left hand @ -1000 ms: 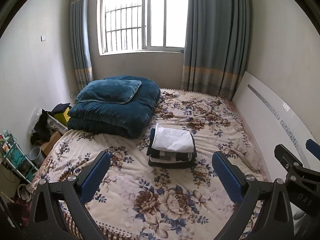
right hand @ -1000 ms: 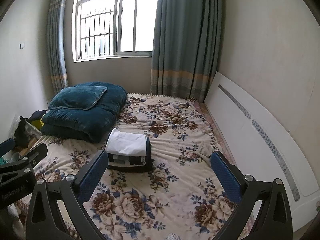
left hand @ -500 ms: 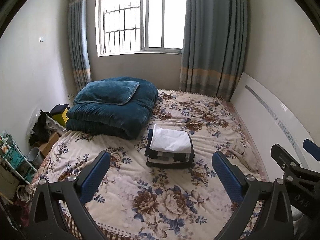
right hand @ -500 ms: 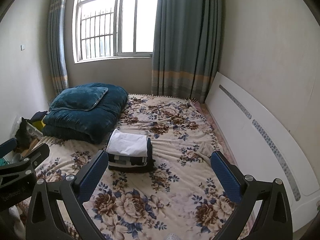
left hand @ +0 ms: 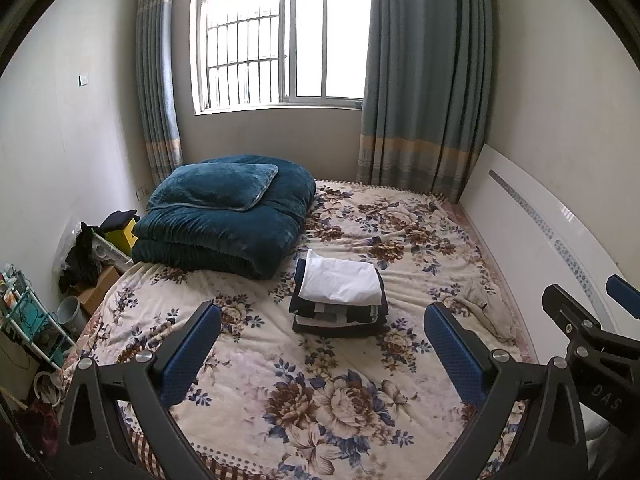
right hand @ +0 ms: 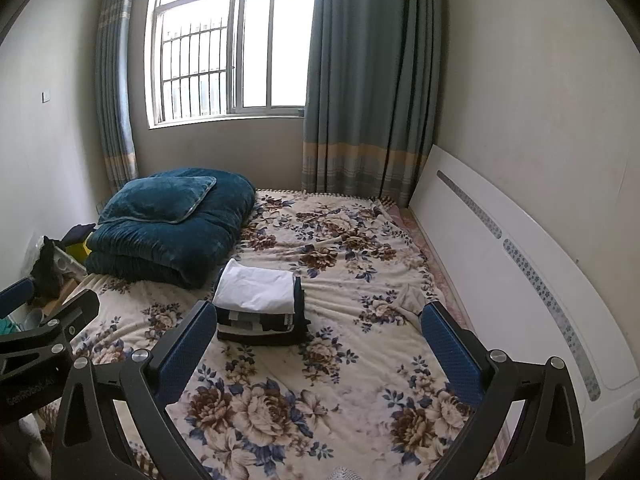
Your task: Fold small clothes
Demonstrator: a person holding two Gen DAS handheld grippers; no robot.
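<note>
A stack of folded clothes (left hand: 339, 300), dark pieces with a white one on top, lies on the flowered bed cover (left hand: 320, 392); it also shows in the right wrist view (right hand: 260, 304). My left gripper (left hand: 320, 344) is open and empty, held well short of the stack above the bed's near part. My right gripper (right hand: 320, 340) is open and empty too, to the right of the left one and also short of the stack. Each gripper shows at the edge of the other's view.
A folded teal duvet with a pillow (left hand: 228, 216) lies at the bed's far left. A white headboard (left hand: 532, 240) runs along the right wall. A shelf rack, a bucket and boxes (left hand: 72, 292) stand on the floor to the left. A window with curtains (left hand: 288, 40) is behind.
Both grippers have drawn back and up a little from the stack, so it looks slightly farther away. The stack itself has not moved.
</note>
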